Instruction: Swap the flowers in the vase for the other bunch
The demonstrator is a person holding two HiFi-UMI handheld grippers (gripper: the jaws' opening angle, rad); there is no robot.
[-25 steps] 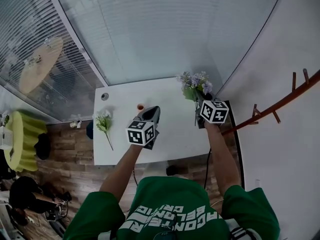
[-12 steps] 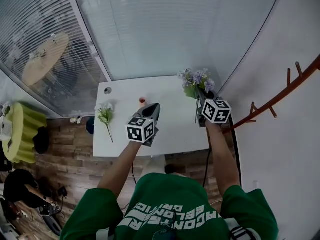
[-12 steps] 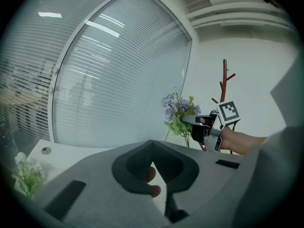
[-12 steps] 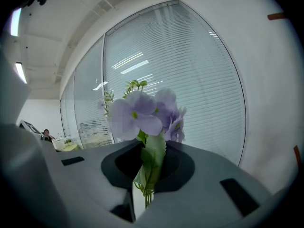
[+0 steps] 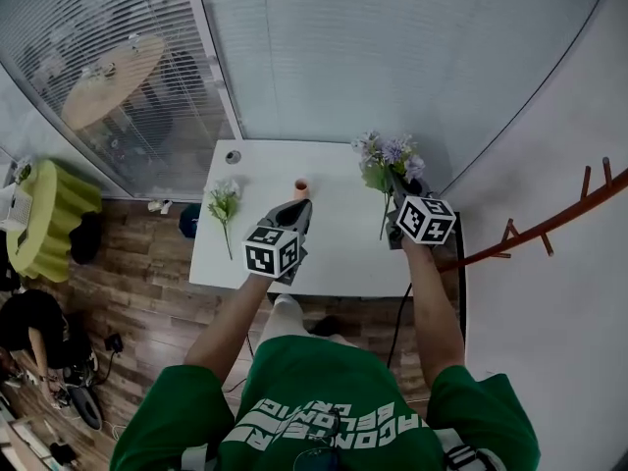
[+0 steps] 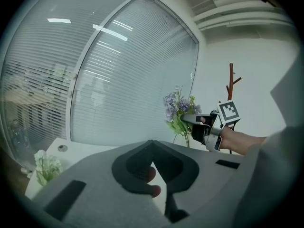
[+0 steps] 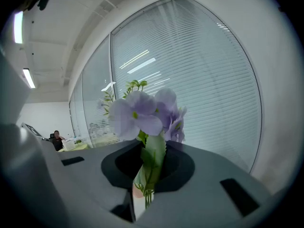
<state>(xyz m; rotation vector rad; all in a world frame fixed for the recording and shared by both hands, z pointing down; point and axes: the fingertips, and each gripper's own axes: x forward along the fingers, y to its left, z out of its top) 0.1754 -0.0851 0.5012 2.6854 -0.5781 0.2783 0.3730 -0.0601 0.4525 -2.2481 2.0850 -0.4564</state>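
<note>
above table (image 5: 343, 258), purple bunch (image 5: 385, 157) still clamped in right hand-held gripper (image 5: 396, 189)

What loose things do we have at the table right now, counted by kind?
Flower bunches: 2 (purple bunch held in the right gripper, white bunch lying on the table)
Vase: 1
Small grey round object: 1
Total: 4

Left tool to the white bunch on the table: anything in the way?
Nothing visible. Only bare table lies between the left tool and the white bunch. The vase stands just ahead of the tool's tip, off that line. The right tool holds the purple bunch aside.
</note>
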